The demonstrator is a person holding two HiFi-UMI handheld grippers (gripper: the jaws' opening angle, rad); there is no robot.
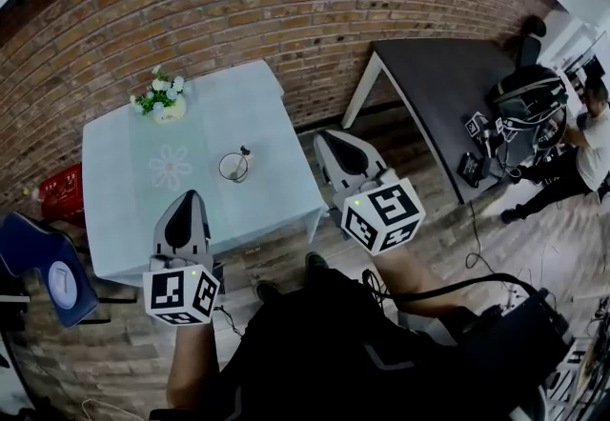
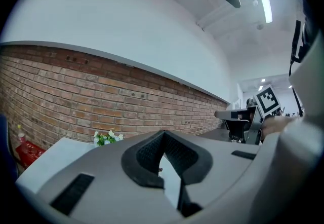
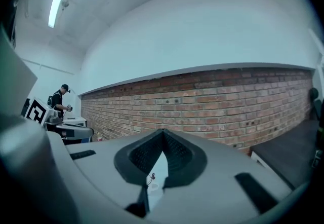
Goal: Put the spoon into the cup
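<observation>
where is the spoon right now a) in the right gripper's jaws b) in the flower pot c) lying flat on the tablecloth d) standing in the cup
d: the spoon's handle sticks up out of the cup in the middle of the table.

My left gripper [image 1: 189,196] and right gripper [image 1: 331,137] were smooth grey with black pads [image 2: 147,159]. Each carried a white cube [image 1: 181,293] of black square markers; my clothes [image 1: 315,352], lower centre, were black.

Pale blue table [image 1: 119,190], red-brick wall [image 1: 286,10]
</observation>
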